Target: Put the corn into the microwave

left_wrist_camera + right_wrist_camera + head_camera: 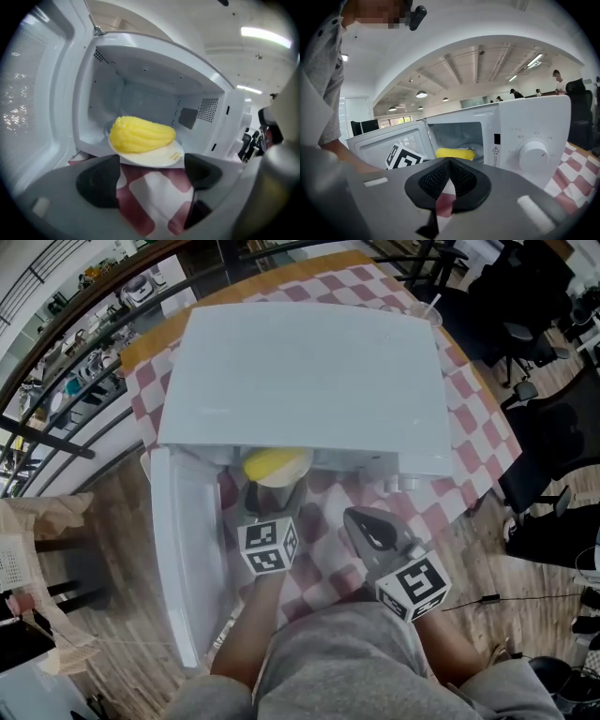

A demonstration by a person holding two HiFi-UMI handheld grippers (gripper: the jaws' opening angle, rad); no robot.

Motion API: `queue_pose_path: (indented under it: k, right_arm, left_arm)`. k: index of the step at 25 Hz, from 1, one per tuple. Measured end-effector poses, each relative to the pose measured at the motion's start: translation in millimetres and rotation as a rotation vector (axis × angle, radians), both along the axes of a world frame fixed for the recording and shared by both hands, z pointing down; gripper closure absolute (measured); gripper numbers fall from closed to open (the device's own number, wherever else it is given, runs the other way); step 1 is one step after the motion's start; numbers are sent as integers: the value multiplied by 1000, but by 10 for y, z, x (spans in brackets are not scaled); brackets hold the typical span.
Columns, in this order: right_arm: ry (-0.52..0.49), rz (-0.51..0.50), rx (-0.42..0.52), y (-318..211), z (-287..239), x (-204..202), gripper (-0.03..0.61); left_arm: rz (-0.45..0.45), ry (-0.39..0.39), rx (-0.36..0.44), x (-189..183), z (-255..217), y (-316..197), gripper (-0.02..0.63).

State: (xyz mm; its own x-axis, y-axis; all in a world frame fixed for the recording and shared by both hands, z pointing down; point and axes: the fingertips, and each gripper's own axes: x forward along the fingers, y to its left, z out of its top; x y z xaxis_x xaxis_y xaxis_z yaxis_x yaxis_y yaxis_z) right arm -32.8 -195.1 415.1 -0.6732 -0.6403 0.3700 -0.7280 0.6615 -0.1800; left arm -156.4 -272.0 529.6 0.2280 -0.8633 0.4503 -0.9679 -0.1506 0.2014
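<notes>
The yellow corn cob (143, 135) lies on a small white round plate (161, 157) at the mouth of the white microwave oven (300, 371). The plate's near rim juts out over the front sill of the cavity. The microwave's white door (183, 559) stands swung wide open to the left. The left gripper (150, 178) sits just in front of the plate with its black jaws spread wide; nothing is between them but the red-and-white checked tablecloth (469, 399) below. The right gripper (449, 164) hangs off to the right of the opening, jaws pressed together and empty, facing the microwave's round white dial (533, 155)
</notes>
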Motion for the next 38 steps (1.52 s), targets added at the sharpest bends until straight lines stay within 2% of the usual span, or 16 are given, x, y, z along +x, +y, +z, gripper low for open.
queue_pose_path:
  k: [4, 9, 12, 13, 16, 17, 19, 25, 28, 38]
  right_arm:
    - [9, 30, -3, 43, 14, 79, 581]
    - [9, 43, -3, 72, 32, 115, 581]
    - [11, 40, -6, 80, 37, 105, 581]
    - [11, 38, -9, 87, 40, 100, 581]
    - [8, 23, -14, 110, 67, 66, 581]
    - [10, 16, -15, 112, 73, 52, 581]
    - [18, 5, -19, 115, 78, 29, 581]
    - [21, -18, -23, 121, 107, 18, 581]
    - [26, -22, -26, 106, 111, 43, 581]
    - [22, -17, -30, 53, 122, 155, 581]
  left_arm:
    - [16, 8, 11, 22, 8, -55, 224]
    - [-10, 43, 14, -6, -6, -111, 310]
    - [-21, 11, 13, -48, -4, -83, 339]
    - [-25, -26, 19, -67, -8, -60, 338]
    - [-40, -149, 70, -138, -74, -22, 240]
    - [-39, -178, 90, -154, -103, -32, 214]
    - [-24, -205, 113, -162, -138, -66, 201]
    - [4, -180, 108, -202, -138, -224, 224]
    - [17, -163, 101, -174, -142, -295, 274]
    - [58, -178, 77, -32, -148, -496, 338]
